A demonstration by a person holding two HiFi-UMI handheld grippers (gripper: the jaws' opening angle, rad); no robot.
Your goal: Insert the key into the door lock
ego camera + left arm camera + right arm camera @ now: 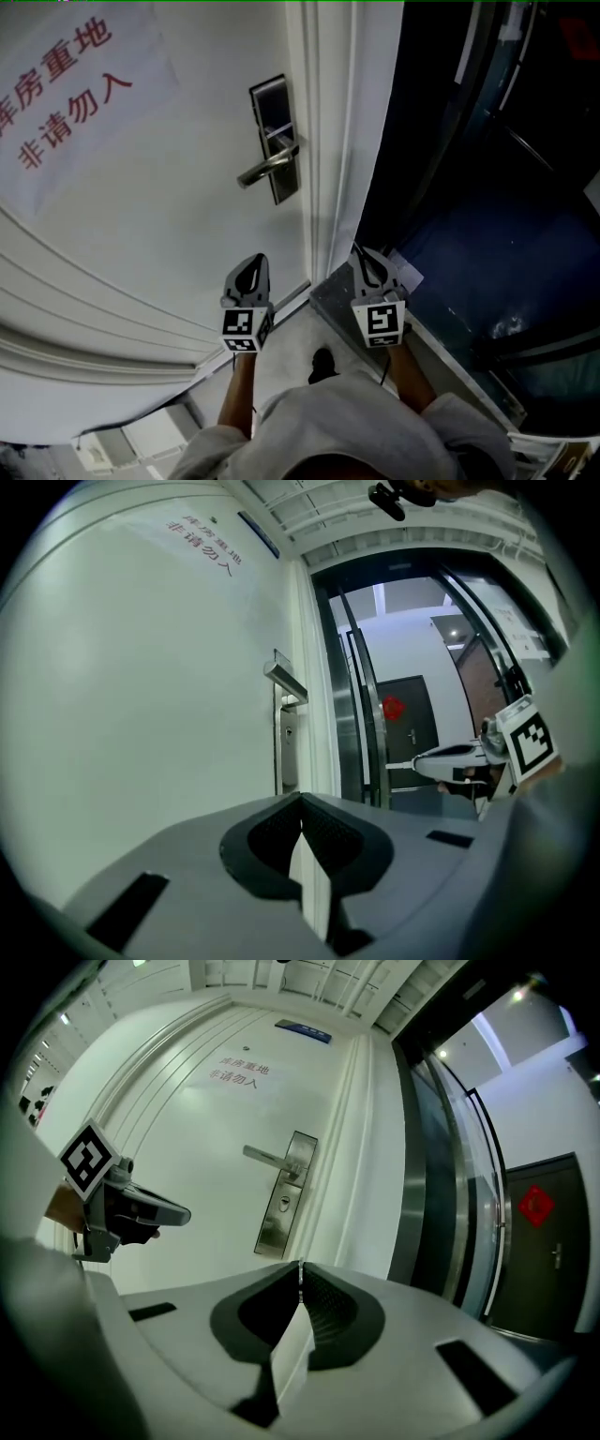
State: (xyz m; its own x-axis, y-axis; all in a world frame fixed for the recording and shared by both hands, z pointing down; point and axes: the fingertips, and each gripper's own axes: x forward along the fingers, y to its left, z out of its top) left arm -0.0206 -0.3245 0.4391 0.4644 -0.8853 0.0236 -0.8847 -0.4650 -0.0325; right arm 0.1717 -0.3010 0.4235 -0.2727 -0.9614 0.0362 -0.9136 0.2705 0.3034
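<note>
The right gripper (299, 1269) is pinching a thin metal sliver, seemingly the key (300, 1277), edge-on at its tips, with the jaws almost meeting. The left gripper (302, 801) is sitting with its jaws pressed together, carrying nothing. The door lock (286, 1194) is standing at about eleven o'clock from the key, well apart, with its keyhole (282, 1203) below the handle (267, 1157). The key is probably light, stiff and slippery. A firm hold on the bow, leaving the blade free and straight, is looking like the best grip.
</note>
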